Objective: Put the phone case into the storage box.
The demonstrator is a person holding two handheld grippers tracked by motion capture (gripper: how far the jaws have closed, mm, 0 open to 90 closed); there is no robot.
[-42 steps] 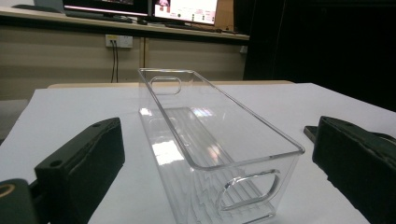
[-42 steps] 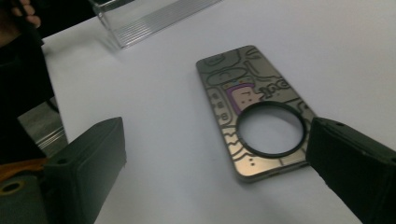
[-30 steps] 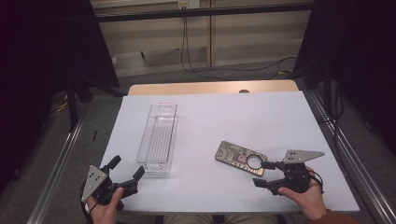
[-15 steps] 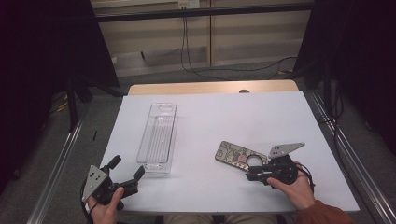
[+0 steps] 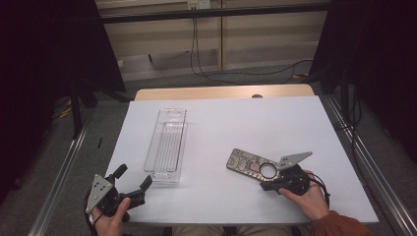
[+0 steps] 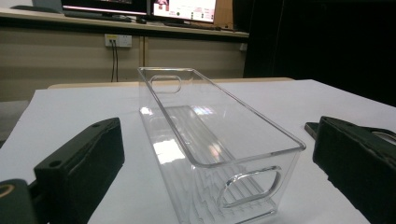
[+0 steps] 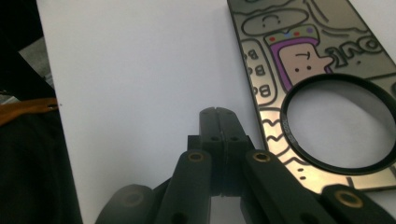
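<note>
Clear plastic bin sits empty on table.

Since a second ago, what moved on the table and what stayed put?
The right hand-held gripper slid left, up beside the picture card with the round ring on it, and its jaws have just been closing; they now meet with nothing between them. The card itself, the clear bin and the left hand-held gripper, jaws open, stayed as they were.
</note>
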